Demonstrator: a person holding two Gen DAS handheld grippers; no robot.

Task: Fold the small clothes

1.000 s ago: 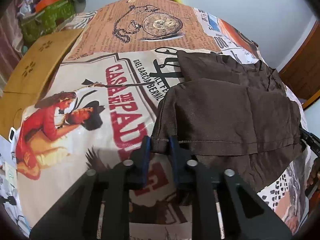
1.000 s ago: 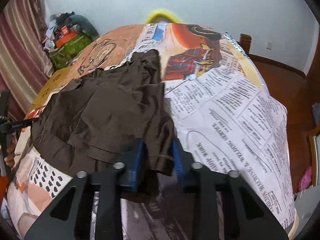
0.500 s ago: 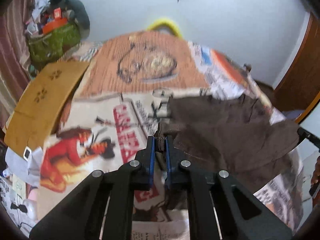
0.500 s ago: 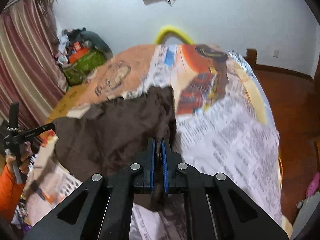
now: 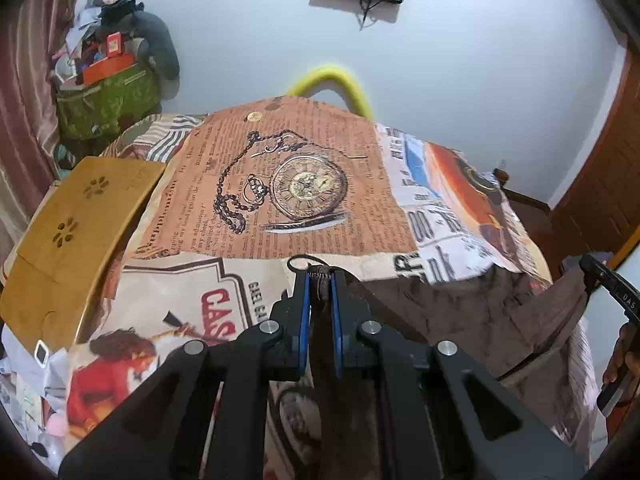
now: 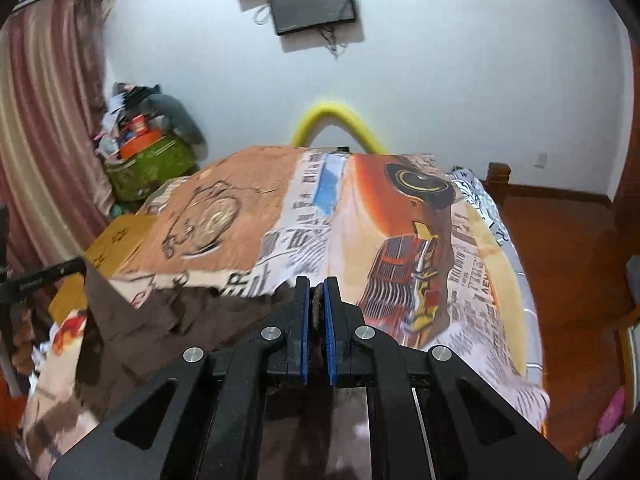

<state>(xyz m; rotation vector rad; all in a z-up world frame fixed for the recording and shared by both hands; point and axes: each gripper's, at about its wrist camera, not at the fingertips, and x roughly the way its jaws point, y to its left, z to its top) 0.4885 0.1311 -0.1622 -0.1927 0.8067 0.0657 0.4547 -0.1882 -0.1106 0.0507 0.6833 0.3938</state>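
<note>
Lifting a brown garment [image 5: 460, 312] by two pinched corners above the bed [image 5: 304, 184]

Soft, light and limp — it sags between the left tongs [image 5: 320, 280] and right tongs [image 6: 317, 294], each pressed together on a bunched hem corner; its lower part trails on the printed bedspread. Thick stitched hems look like the surest hold — thin cloth could slip free.

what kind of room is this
Most likely a bedroom: a bed under a printed newspaper-collage bedspread, a wall-mounted screen, a curtain and a heap of belongings in the corner.
</note>
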